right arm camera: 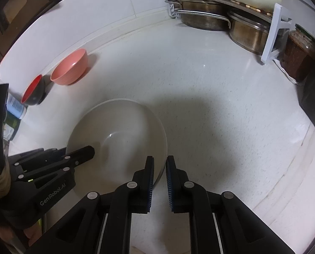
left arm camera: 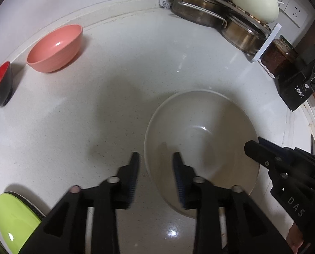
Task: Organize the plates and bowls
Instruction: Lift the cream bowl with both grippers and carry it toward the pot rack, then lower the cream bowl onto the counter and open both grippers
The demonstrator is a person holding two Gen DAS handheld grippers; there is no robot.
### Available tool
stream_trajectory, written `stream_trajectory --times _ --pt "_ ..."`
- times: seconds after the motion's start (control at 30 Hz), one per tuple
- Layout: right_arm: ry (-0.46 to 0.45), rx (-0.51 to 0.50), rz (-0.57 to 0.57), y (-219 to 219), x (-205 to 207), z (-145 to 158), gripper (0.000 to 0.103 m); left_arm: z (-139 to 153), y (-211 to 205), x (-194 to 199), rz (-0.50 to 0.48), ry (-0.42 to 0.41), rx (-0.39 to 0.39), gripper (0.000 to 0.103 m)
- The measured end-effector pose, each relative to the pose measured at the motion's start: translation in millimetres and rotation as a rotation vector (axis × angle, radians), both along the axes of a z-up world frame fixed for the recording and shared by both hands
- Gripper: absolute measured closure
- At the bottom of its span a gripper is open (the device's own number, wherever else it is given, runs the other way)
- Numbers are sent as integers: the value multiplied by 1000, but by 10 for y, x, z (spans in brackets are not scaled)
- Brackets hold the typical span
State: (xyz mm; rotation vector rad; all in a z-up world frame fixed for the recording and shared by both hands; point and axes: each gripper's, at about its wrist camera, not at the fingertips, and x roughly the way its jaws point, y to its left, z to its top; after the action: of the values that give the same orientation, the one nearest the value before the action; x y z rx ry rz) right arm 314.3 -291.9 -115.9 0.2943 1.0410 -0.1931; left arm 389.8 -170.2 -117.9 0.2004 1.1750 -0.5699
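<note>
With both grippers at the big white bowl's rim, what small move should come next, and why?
Probably open the right gripper to let go. The white bowl rests flat on the counter; the left gripper straddles the rim with pads clear, while the right one is shut on the opposite rim. The placement looks finished.

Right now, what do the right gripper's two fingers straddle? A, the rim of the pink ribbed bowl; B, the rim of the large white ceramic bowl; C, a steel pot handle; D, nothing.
B: the right gripper has one finger inside and one outside the rim of the large white ceramic bowl; the pink ribbed bowl sits far back.
</note>
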Motion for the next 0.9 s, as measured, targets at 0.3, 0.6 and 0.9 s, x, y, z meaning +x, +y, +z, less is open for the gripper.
stream_trajectory --times 0.3,0.6,0.9 --pt "-68 -52 -42 -28 -78 189 69 415 221 -8 30 -143 -20 38" --pt "-165 -78 24 212 98 526 60 824 585 219 92 -281 2 21" --pt "-217 -84 110 551 461 725 60 1082 910 535 135 -354 44 21"
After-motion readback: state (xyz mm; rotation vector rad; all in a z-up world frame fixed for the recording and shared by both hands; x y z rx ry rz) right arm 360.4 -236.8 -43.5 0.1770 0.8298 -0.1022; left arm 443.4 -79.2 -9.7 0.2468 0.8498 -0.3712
